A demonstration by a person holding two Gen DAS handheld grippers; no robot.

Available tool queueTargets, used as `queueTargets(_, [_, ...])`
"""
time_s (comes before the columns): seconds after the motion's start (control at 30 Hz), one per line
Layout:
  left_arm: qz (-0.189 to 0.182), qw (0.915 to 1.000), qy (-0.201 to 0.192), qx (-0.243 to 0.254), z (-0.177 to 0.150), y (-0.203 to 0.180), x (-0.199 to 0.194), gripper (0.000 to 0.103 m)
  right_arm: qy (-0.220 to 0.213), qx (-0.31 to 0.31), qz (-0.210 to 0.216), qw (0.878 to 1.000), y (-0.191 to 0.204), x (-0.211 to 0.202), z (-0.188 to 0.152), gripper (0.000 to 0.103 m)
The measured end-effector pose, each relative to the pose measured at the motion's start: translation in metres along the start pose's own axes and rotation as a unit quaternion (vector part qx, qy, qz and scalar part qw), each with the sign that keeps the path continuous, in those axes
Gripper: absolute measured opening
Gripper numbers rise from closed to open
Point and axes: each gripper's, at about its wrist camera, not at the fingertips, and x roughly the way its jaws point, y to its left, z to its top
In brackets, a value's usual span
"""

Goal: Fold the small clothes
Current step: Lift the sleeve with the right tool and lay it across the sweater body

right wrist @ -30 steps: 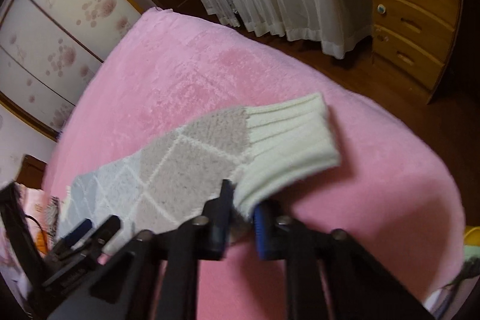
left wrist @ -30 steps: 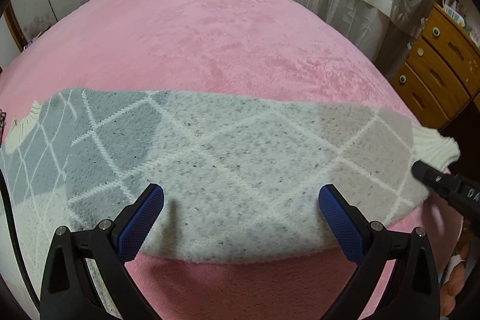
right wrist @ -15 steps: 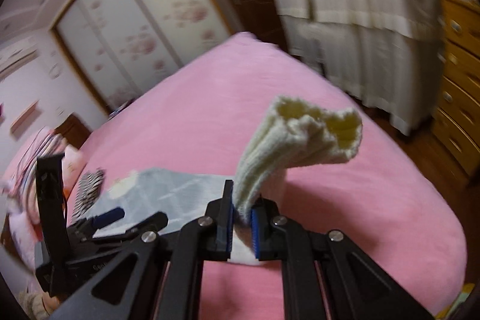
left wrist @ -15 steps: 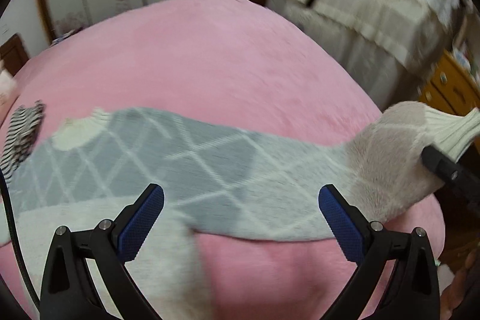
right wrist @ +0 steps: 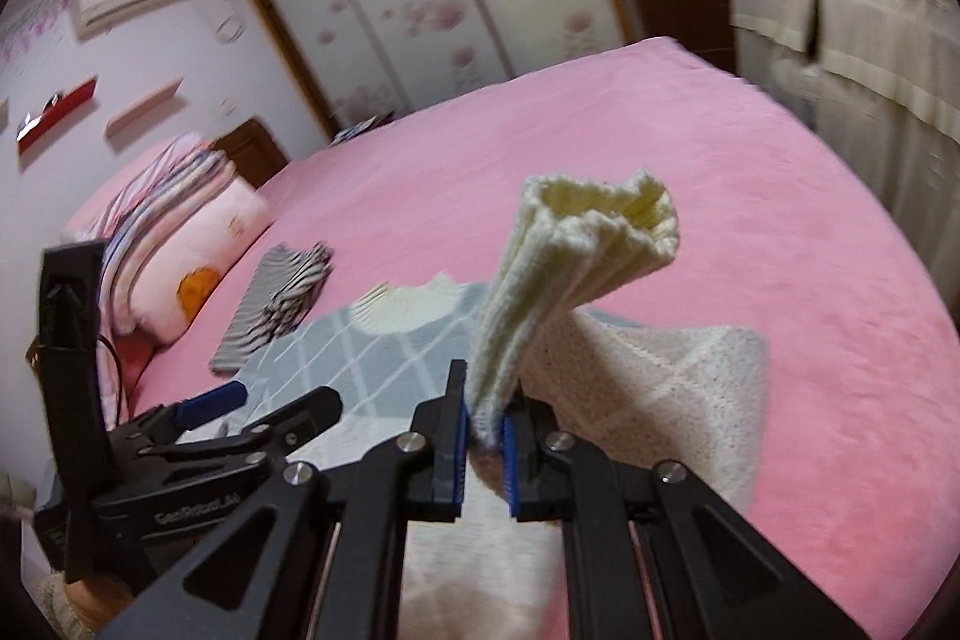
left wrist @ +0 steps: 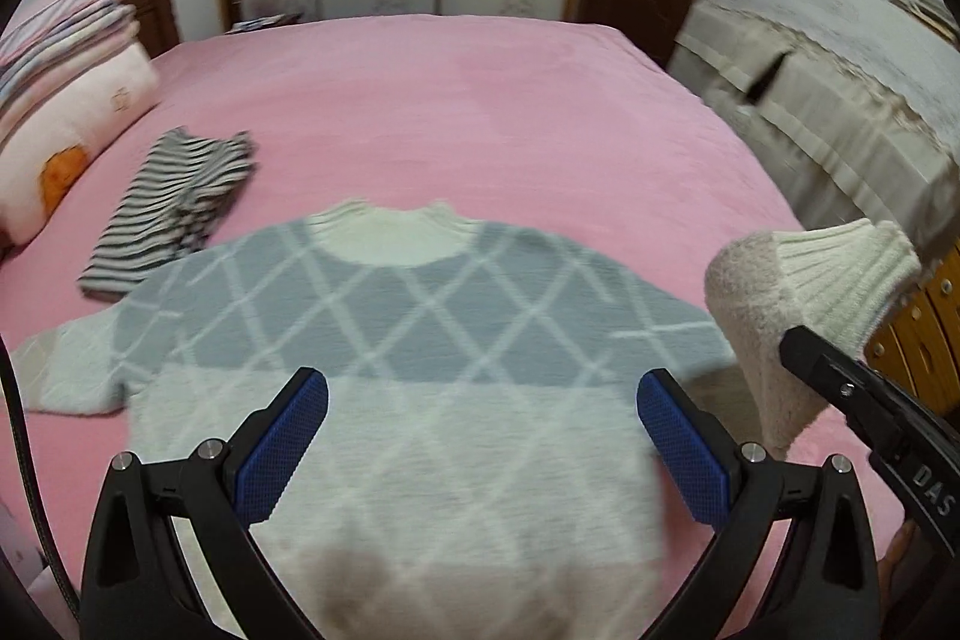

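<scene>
The right tongs [right wrist: 485,451] are clenched on the sweater's sleeve [right wrist: 540,316], the ribbed cuff [right wrist: 606,220] standing up out of the blue pads and flopping over at its top. The left tongs [left wrist: 483,451] are released, wide apart and gripping nothing; the sweater [left wrist: 420,400] lies under and just beyond them, hem toward the camera, collar [left wrist: 390,238] pointing away up the bed [left wrist: 480,100].

The move, as I judge it, turns on this: the held sleeve sits off the sweater's right side, and the body lies to its left, so the sleeve has to travel leftward across the chest to fold in. The sweater's long axis runs from near hem to far collar, and the sleeve should land square across it. The right tongs are the nearer and already have the cloth. The left ones hover over the lower body and could pin it.

The other sleeve [left wrist: 66,370] lies spread flat to the left, not yet folded. Beyond it a striped garment [left wrist: 174,208] rests on the bed, apart from the sweater and out of the sleeve's path. Farther left are pillows [left wrist: 72,100]. Nothing stands in the way.
</scene>
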Motion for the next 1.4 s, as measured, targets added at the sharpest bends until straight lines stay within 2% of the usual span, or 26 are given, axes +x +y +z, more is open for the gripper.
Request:
queueTargets(0.2, [0.032,0.9986,0.01,-0.04,-0.014,0.079,0.0,0.103,0.049,-0.051,0.021,0.997,0.07,0.063,-0.015,0.009])
queueTargets(0.37, [0.059,0.9956,0.025,-0.069,-0.027,0.129,0.012,0.103,0.099,-0.071,0.023,0.992,0.103,0.118,-0.041,0.009])
queueTargets(0.5, [0.054,0.9943,0.046,-0.079,-0.038,0.15,0.028,0.103,0.148,-0.09,0.011,0.985,0.119,0.159,-0.072,0.009])
queueTargets(0.6, [0.038,0.9941,0.063,-0.079,-0.044,0.155,0.041,0.103,0.18,-0.111,-0.003,0.977,0.129,0.181,-0.089,0.014])
queueTargets(0.67, [0.024,0.994,0.071,-0.08,-0.047,0.154,0.048,0.103,0.176,-0.118,0.0,0.977,0.128,0.178,-0.091,0.018])
queueTargets(0.77, [-0.004,0.9927,0.085,-0.086,-0.051,0.154,0.059,0.103,0.166,-0.121,0.019,0.978,0.126,0.16,-0.089,0.035])
queueTargets(0.83, [-0.024,0.9911,0.092,-0.093,-0.052,0.153,0.063,0.103,0.156,-0.133,0.014,0.979,0.125,0.149,-0.089,0.05])
queueTargets(1.03, [-0.102,0.9795,0.118,-0.128,-0.058,0.156,0.08,0.101,0.141,-0.137,0.002,0.98,0.11,0.115,-0.089,0.051])
queueTargets(1.2, [-0.147,0.9667,0.135,-0.16,-0.066,0.155,0.1,0.089,0.116,-0.119,-0.019,0.986,0.085,0.082,-0.093,0.051])
queueTargets(1.27, [-0.158,0.9636,0.135,-0.168,-0.067,0.154,0.107,0.081,0.113,-0.105,-0.021,0.988,0.075,0.072,-0.096,0.051])
queueTargets(1.4, [-0.18,0.9557,0.136,-0.189,-0.065,0.148,0.124,0.074,0.116,-0.078,-0.03,0.99,0.053,0.06,-0.103,0.051])
